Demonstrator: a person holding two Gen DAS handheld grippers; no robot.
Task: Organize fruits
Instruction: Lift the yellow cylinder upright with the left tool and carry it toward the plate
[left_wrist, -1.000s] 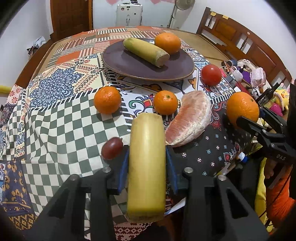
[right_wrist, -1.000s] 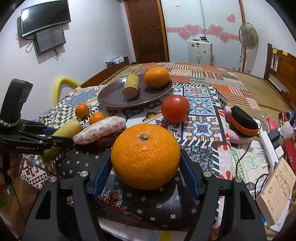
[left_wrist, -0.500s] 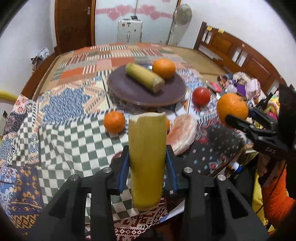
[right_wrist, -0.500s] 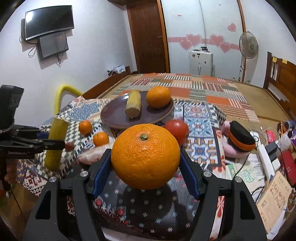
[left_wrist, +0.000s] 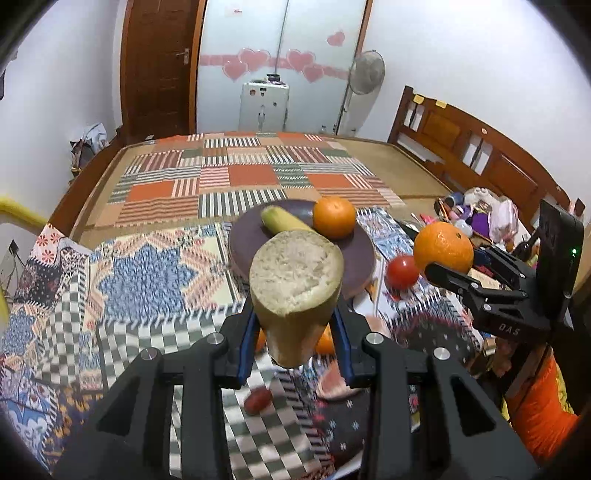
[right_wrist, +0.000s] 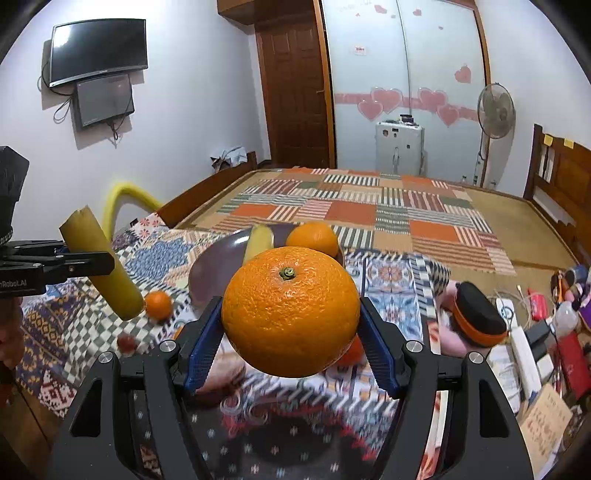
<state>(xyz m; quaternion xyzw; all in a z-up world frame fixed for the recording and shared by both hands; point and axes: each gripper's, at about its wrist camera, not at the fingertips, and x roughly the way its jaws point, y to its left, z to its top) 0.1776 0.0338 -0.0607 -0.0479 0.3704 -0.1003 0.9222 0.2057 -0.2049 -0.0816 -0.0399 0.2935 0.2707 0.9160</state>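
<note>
My left gripper (left_wrist: 295, 332) is shut on a yellow sugarcane piece (left_wrist: 295, 280), held high above the table with its cut end toward the camera; it also shows in the right wrist view (right_wrist: 103, 262). My right gripper (right_wrist: 291, 332) is shut on a large orange (right_wrist: 291, 310), which also shows in the left wrist view (left_wrist: 443, 247), raised to the right of the brown plate (left_wrist: 358, 258). The plate holds another sugarcane piece (left_wrist: 280, 219) and an orange (left_wrist: 334, 216).
On the patterned cloth lie a tomato (left_wrist: 402, 271), a small red fruit (left_wrist: 258, 400), small oranges (right_wrist: 159, 304) and a peeled pomelo segment (left_wrist: 332, 384). Clutter and a plush toy (right_wrist: 476, 317) sit at the right. A wooden bench back (left_wrist: 480, 158) stands beyond.
Both grippers have lifted their fruit well above the table and tilted up. The sugarcane now points its cut end at the camera, and the plate sits lower in both views.
</note>
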